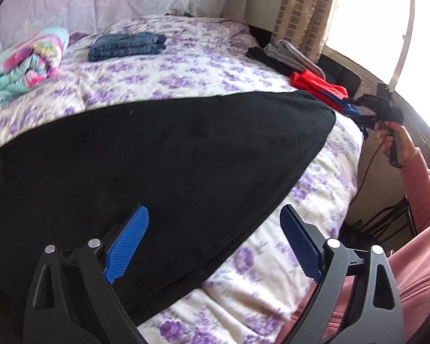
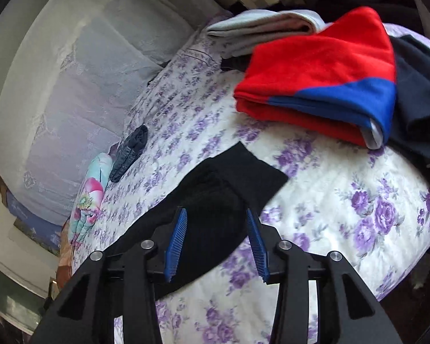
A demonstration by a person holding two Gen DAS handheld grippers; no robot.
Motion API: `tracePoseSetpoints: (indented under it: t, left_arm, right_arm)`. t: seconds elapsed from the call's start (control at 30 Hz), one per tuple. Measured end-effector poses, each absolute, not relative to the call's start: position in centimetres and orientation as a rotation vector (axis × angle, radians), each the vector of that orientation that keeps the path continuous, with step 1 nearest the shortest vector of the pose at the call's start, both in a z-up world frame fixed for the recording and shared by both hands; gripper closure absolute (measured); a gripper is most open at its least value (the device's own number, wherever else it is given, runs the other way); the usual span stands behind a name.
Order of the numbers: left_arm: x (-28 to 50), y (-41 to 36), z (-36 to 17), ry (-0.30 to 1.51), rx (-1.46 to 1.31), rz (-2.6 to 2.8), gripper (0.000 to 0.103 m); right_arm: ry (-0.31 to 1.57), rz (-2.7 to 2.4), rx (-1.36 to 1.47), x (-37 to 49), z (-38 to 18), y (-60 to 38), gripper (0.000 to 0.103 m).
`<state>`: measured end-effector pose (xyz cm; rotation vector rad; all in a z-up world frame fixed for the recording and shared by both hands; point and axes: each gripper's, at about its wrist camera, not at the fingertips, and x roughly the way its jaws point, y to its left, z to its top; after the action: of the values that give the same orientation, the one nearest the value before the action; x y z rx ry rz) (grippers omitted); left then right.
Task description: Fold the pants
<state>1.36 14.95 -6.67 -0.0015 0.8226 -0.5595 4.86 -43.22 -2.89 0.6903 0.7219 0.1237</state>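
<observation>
A bed with a white quilt printed in purple flowers [image 1: 203,66] fills both views, with a pale draped headboard at the far end and a bright curtained window on the right side. The task item — a pair of black fleece-like pants [image 1: 163,154] — lies flat across the near part of the bed, its long axis running crosswise, from the lower left of the left wrist view up to a narrow cuff end at the right edge of the mattress.

The left gripper [image 1: 213,243] hangs above the near hem of the wide end. Its blue ribbed fingers [image 1: 127,246] stand wide apart and press on nothing; one is over black cloth, the other over bare quilt, so the hem runs between them.

The right gripper [image 2: 216,243] is at the opposite, narrow end. The cuff [image 2: 243,172] lies just ahead of and beneath it, extending away toward the bed's centre. Its fingers [image 2: 176,243] are partly open; black cloth shows between them, but the pads do not appear to bear on it. Whether the lower edge touches fabric cannot be told.

Judgement: each hand is nearest its own end, so a lengthwise fold requires both to close on the cloth first.

Other items stand clear: a folded red-and-blue fleece garment [image 2: 315,66] near the cuff, a folded grey garment [image 2: 258,28] behind it, folded blue jeans [image 1: 126,46] and a rolled multicoloured blanket [image 1: 23,63] well apart.
</observation>
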Motion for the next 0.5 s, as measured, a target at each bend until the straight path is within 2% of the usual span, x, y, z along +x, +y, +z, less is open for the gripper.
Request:
tracePoseSetpoints:
  t: [0.13, 0.37, 0.43, 0.47, 0.5]
  left_arm:
    - [1.1, 15.3, -7.3, 0.818, 0.013, -0.562, 0.012]
    - [1.0, 15.1, -7.7, 0.835, 0.026, -0.546, 0.012]
    - [0.7, 15.1, -7.9, 0.842, 0.056, -0.531, 0.012]
    - [0.2, 15.2, -7.9, 0.836, 0.088, -0.519, 0.012]
    - [-0.4, 15.5, -7.9, 0.833, 0.113, -0.512, 0.012]
  right_arm:
    - [0.738, 0.166, 0.680, 4.9, -2.1, -41.7, 0.059]
    - [0.801, 0.349, 0.663, 7.8, -4.7, -36.2, 0.059]
    - [0.845, 0.366, 0.612, 8.6, -5.5, -34.4, 0.055]
    - [0.894, 0.300, 0.572, 9.1, -6.7, -34.1, 0.056]
    - [0.919, 0.277, 0.581, 9.4, -7.4, -34.3, 0.064]
